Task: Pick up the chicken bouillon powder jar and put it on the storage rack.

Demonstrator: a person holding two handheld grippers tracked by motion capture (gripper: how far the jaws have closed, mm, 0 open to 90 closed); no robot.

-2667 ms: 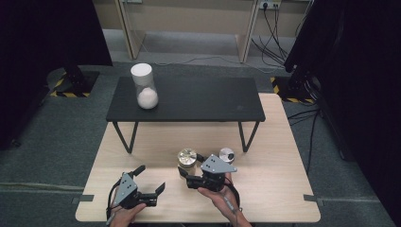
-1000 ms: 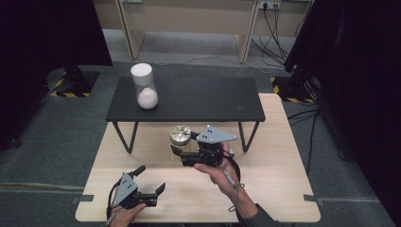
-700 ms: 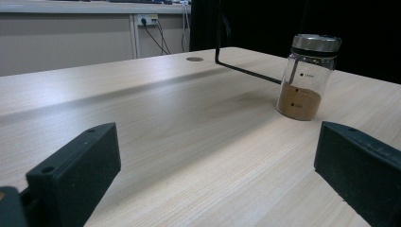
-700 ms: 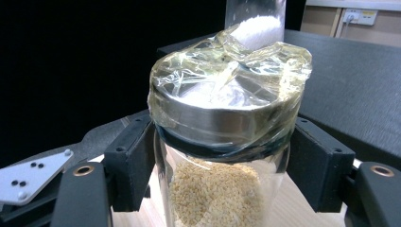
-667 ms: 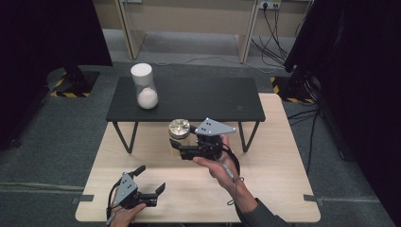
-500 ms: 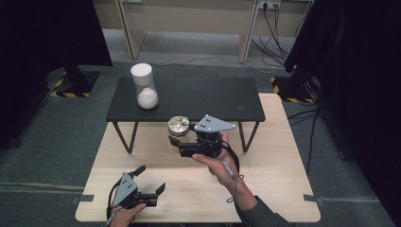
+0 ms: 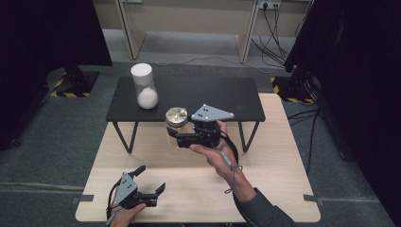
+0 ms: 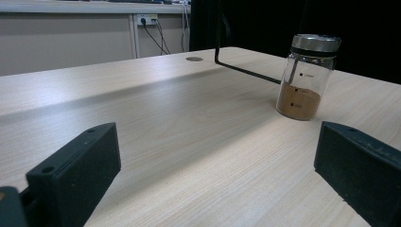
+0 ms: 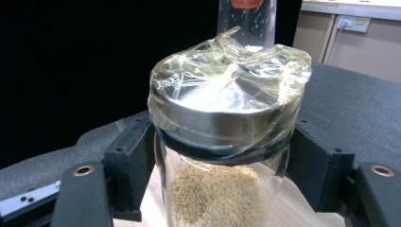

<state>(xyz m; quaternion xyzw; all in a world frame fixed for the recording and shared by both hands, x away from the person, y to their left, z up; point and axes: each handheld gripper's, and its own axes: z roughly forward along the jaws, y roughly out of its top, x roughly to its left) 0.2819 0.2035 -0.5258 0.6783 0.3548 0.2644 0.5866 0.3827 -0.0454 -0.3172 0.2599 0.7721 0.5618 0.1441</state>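
Glass jar of pale grains (image 9: 222, 142), film-wrapped steel lid up, stands upright in your right gripper (image 7: 185, 137), clamped, beside the black worktop (image 7: 227, 101); your left gripper (image 7: 150, 185) gapes empty.

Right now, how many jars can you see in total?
3. A grain-filled jar clamped in the right gripper, a brown-powder jar standing on the wooden table, and a tall white-lidded jar on the black bench.
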